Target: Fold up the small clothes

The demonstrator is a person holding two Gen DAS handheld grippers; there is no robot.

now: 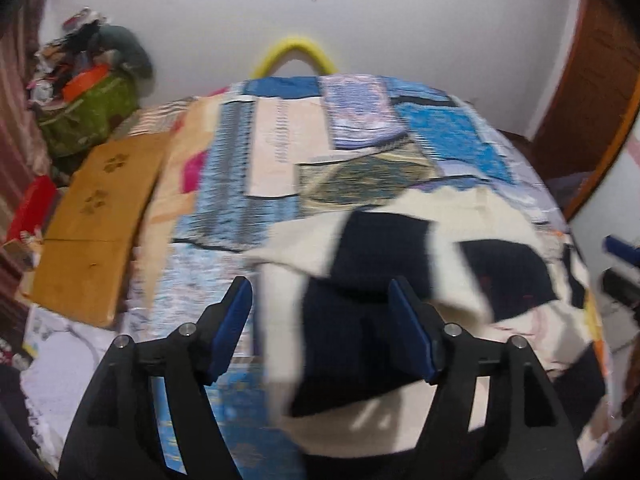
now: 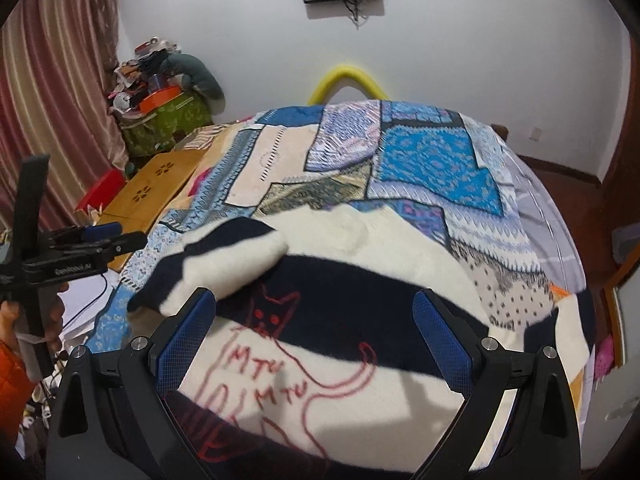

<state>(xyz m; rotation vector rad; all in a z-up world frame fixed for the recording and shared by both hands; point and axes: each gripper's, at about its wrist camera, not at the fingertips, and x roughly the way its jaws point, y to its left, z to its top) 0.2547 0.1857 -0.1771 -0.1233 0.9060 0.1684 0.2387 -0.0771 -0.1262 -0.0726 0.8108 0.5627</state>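
A small cream and navy striped sweater (image 2: 360, 280) lies spread on a bed covered by a patchwork quilt (image 2: 436, 160) in blues, creams and greens. A red outline of a cat with the letters "MTV" is stitched across its front, clearest in the right wrist view. One sleeve (image 2: 224, 256) is folded across the chest.

The right claw (image 2: 316, 320) hovers low over the sweater's front with its blue-padded fingers spread wide, gripping nothing. The left claw (image 1: 320, 316) is likewise spread open above the garment's left part, with cloth showing between its fingers but not pinched. In the right wrist view the left claw appears again at the far left edge, off to the side of the folded sleeve.

The knit looks soft, thick and light, so it should drape and sag when lifted, and is not fragile. A hem, cuff or shoulder edge seems the best place to pinch, taking both layers.

The left wrist view is smeared by motion, so the sweater's folds there are hard to read. The lower hem is cut off beneath the claws, and the far sleeve cannot be made out. Beside the bed sit a wooden lap table (image 2: 156, 184) and a heaped green bag (image 2: 168, 120).
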